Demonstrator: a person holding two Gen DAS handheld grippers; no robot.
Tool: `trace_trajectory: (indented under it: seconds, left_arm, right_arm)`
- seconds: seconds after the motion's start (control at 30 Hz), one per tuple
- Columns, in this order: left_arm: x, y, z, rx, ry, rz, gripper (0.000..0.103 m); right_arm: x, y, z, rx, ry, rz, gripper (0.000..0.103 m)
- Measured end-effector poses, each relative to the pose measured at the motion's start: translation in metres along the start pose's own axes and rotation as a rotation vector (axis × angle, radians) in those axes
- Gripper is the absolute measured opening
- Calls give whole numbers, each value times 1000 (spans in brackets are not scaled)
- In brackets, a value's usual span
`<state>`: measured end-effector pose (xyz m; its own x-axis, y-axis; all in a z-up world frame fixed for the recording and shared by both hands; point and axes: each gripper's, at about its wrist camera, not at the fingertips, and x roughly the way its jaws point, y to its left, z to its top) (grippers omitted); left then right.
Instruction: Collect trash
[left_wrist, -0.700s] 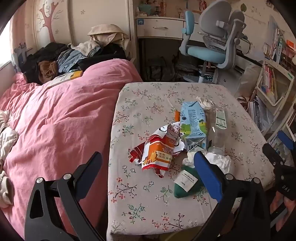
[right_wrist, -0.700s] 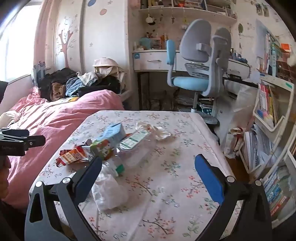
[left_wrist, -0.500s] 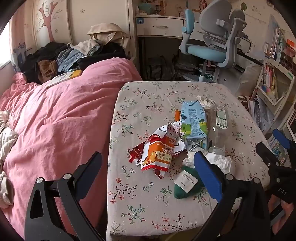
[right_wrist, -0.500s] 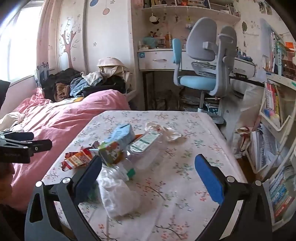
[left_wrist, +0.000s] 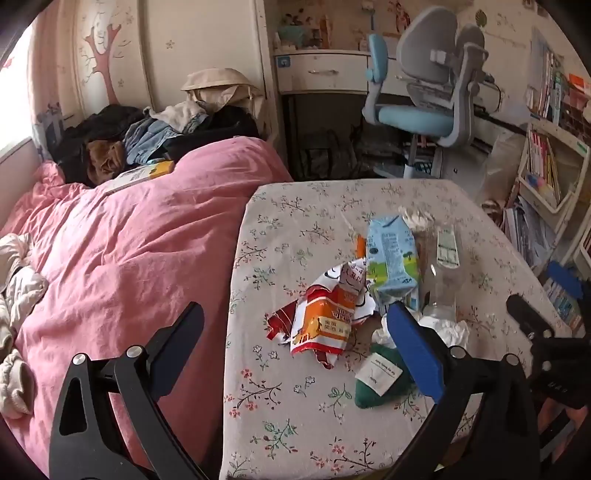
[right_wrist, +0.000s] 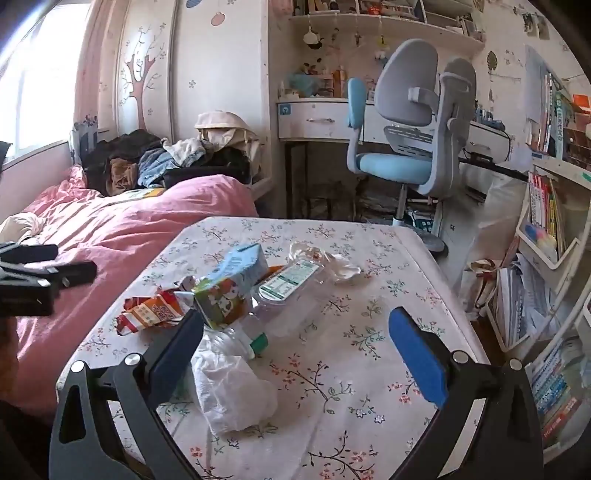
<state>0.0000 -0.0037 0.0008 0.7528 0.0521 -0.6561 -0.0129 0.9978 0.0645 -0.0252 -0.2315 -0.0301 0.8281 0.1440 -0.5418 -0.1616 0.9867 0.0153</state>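
Note:
Trash lies in a heap on the floral table (left_wrist: 295, 417): an orange snack wrapper (left_wrist: 325, 325), a blue carton (left_wrist: 391, 258), a clear plastic bottle (left_wrist: 441, 273), crumpled white tissue (left_wrist: 447, 328) and a green pouch (left_wrist: 376, 380). My left gripper (left_wrist: 295, 339) is open and empty above the table's near left edge. My right gripper (right_wrist: 295, 339) is open and empty over the tissue (right_wrist: 232, 387), with the bottle (right_wrist: 284, 291), carton (right_wrist: 232, 284) and wrapper (right_wrist: 151, 314) beyond it. The right gripper also shows in the left wrist view (left_wrist: 546, 332).
A bed with a pink duvet (left_wrist: 122, 258) borders the table's left side, with clothes (left_wrist: 155, 136) piled at its head. A blue-grey desk chair (left_wrist: 424, 99) and desk stand behind. Bookshelves (right_wrist: 546, 258) stand to the right.
Both grippers have drawn slightly closer to the table and shifted a little; the trash has not moved. Both stay open.

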Motion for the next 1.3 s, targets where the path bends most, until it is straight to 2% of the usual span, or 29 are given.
trace_trajectory:
  seconds: [0.27, 0.5, 0.77, 1.3]
  left_arm:
    - [4, 17, 2, -83, 32, -36, 96]
    - [6, 11, 0, -52, 48, -48, 96]
    - [10, 9, -1, -59, 60, -53, 96]
    - [12, 10, -2, -62, 65, -53, 96]
  right_arm:
    - [12, 12, -11, 8, 33, 26, 97]
    - [9, 17, -12, -6, 30, 42, 97]
    - [8, 10, -9, 29, 33, 50, 97]
    - [12, 13, -11, 17, 53, 57, 97]
